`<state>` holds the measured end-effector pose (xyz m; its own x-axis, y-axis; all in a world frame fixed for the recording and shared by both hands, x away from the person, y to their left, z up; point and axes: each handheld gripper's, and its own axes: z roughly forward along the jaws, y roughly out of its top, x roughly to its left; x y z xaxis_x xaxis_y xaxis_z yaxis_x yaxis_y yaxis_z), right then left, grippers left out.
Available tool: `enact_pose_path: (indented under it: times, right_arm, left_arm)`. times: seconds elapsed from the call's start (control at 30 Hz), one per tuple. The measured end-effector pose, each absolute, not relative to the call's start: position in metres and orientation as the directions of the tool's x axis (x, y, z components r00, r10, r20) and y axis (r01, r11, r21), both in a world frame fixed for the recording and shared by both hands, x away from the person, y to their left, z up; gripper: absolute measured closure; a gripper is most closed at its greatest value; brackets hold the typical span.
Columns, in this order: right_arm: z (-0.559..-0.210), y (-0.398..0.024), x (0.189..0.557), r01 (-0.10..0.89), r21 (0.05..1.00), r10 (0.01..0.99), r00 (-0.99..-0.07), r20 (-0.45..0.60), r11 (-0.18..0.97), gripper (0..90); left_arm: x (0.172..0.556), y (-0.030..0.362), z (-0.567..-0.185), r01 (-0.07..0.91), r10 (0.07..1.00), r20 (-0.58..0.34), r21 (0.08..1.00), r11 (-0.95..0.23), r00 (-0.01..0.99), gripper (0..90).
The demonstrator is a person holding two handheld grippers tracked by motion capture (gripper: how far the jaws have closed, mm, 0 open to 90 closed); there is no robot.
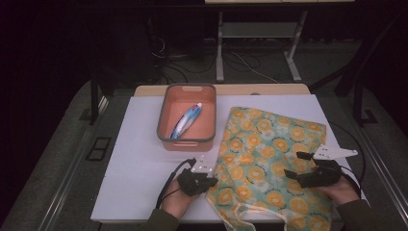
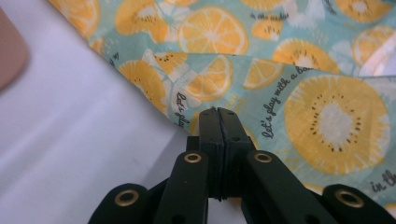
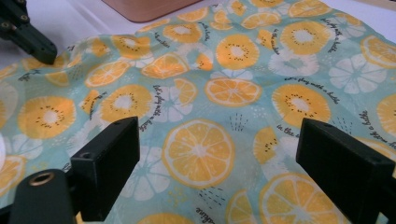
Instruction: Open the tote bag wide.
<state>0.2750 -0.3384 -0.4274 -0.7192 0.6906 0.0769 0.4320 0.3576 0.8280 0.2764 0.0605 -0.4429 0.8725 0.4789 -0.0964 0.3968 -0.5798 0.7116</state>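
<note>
On white tabletop (image 1: pixel 139 163), soft citrus-print cloth (image 1: pixel 269 159)

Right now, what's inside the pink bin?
In the pink bin lies one blue and white tube with a red cap, slanted across the floor. Anything beneath the tube is hidden.

Bare white table (image 1: pixel 139 163) left of my left gripper (image 1: pixel 210 181): open passage. Ahead, the orange bin (image 1: pixel 166 115) blocks the way. Fruit-print cloth (image 1: pixel 269 159) lies low under my right gripper (image 1: pixel 294 165), no barrier above it.
</note>
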Motion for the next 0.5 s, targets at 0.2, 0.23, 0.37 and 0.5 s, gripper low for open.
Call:
enact_pose_path:
  times: [0.2,0.23,0.37,0.5]
  right_arm:
    - [-0.428,-0.338,0.275,0.434,0.826,0.691,-0.719,0.076,0.361,13.3]
    - [-0.428,-0.338,0.275,0.434,0.825,0.691,-0.719,0.076,0.361,13.3]
    - [-0.428,-0.339,0.276,0.435,0.826,0.694,-0.716,0.077,0.357,13.3]
    - [-0.428,-0.339,0.275,0.433,0.828,0.691,-0.718,0.077,0.358,13.3]
  left_arm:
    - [0.301,0.049,-0.438,0.379,0.525,-0.039,0.738,-0.558,0.850,89.3]
    - [0.305,0.046,-0.438,0.376,0.533,-0.027,0.739,-0.559,0.846,89.3]
    - [0.320,0.032,-0.439,0.369,0.553,-0.002,0.746,-0.554,0.833,89.3]
    - [0.327,0.026,-0.444,0.370,0.559,-0.002,0.752,-0.546,0.829,87.7]
